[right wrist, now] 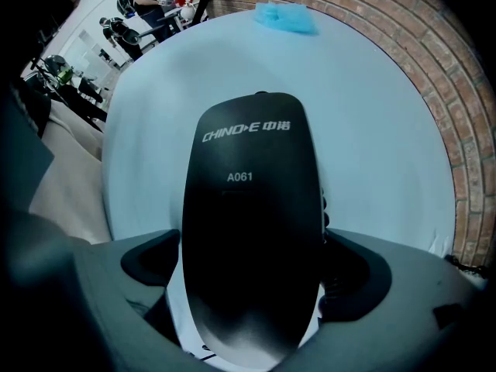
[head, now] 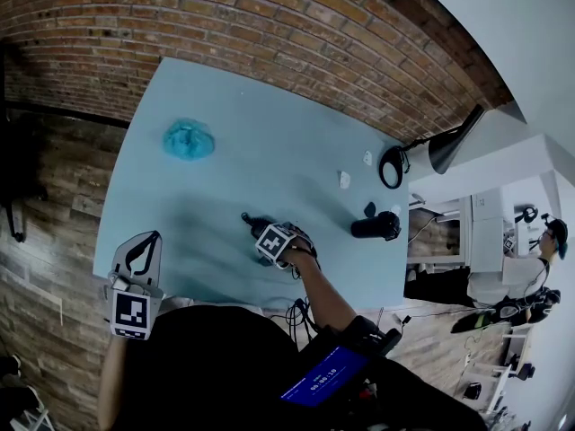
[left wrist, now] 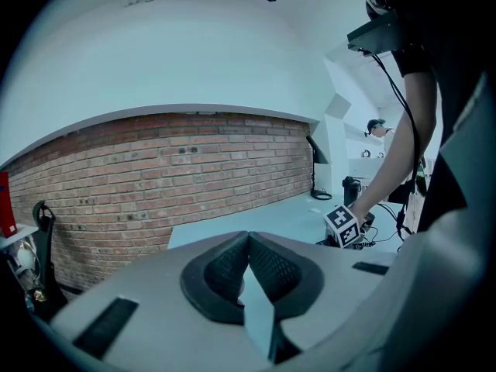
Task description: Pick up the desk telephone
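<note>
Telephone handset (right wrist: pixel 252 208) sat clamped in right gripper (right wrist: pixel 249 277), left gripper (left wrist: pixel 248 273) closed empty, blue cloth (head: pixel 189 139) far off, black cylinder (head: pixel 375 227) near table (head: pixel 269 133) edge.

We find the desk telephone (right wrist: pixel 252 208) by the tabletop's (head: pixel 269 142) near edge, between the right gripper's (head: pixel 263 233) jaws. A crumpled cloth (head: pixel 189 139) lies toward the far left corner, and a lamp (head: pixel 431 155) stands at the right edge.

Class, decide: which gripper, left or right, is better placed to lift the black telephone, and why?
Right. The right gripper clamps the telephone between its jaws; the left gripper hangs shut by the near edge of the table, away from it.
</note>
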